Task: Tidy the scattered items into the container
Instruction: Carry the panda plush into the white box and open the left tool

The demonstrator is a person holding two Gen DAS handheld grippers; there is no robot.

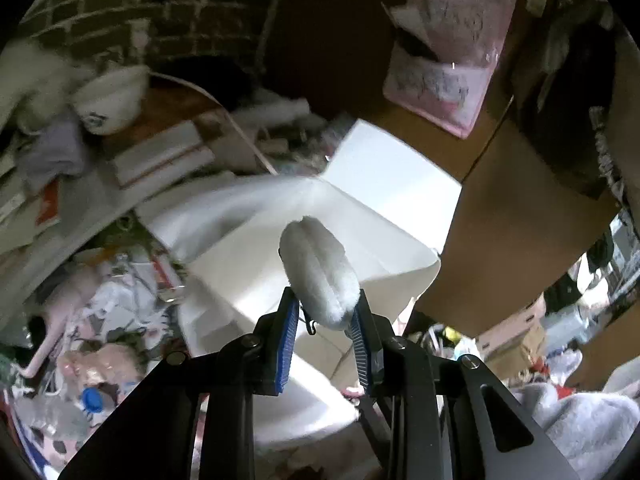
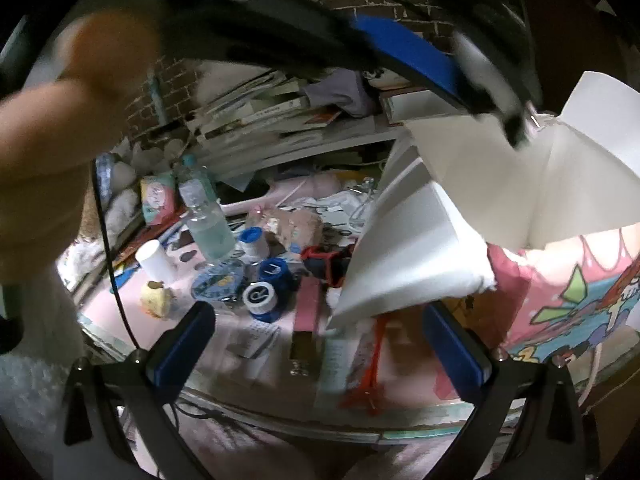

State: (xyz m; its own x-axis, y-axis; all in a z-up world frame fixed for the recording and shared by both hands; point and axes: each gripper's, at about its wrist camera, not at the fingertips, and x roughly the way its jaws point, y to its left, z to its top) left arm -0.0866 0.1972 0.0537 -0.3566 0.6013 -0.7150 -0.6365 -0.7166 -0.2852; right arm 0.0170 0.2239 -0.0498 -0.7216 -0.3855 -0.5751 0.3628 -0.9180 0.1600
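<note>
While my left gripper (image 1: 326, 312) clenches: it grips a white plush (image 1: 318, 270) by its near end, both blue pads (image 1: 286, 344) pressing its sides.
Plush: I see it stick up and forward from the jaws, fuzzy, with a seam down its middle and a small dark hook at its base.
Plush position: it hangs over the open white box (image 1: 280, 248), not touching it as far as I can tell.
Right gripper (image 2: 320, 344): released, its jaws stand wide apart with nothing between them.
Below my right gripper: a pink cloth (image 2: 256, 336) spread with clutter; a red strip (image 2: 370, 364) and a pink strip (image 2: 306, 310) lie nearest.
Mid clutter: a blue-and-white lens case (image 2: 266, 290), a clear bottle (image 2: 206, 216) lying tilted, a white tube (image 2: 154, 260) and a small yellow toy (image 2: 154, 298).
Box from the right view: the box sits right of the clutter, its flaps open and one flap hanging over the cloth edge.
Right of the box: a pink cartoon pillow (image 2: 576, 300), touching the box's side.
Upper left, right view: a blurred hand (image 2: 60, 128), and my left gripper crossing the top as a dark, blue-padded streak.
Far: stacked books (image 2: 272, 116) on a white shelf, then a brick wall (image 1: 120, 12).
Far, left view: a white bowl (image 1: 110, 98) on the books and a brown cardboard panel (image 1: 520, 220) behind the box.
</note>
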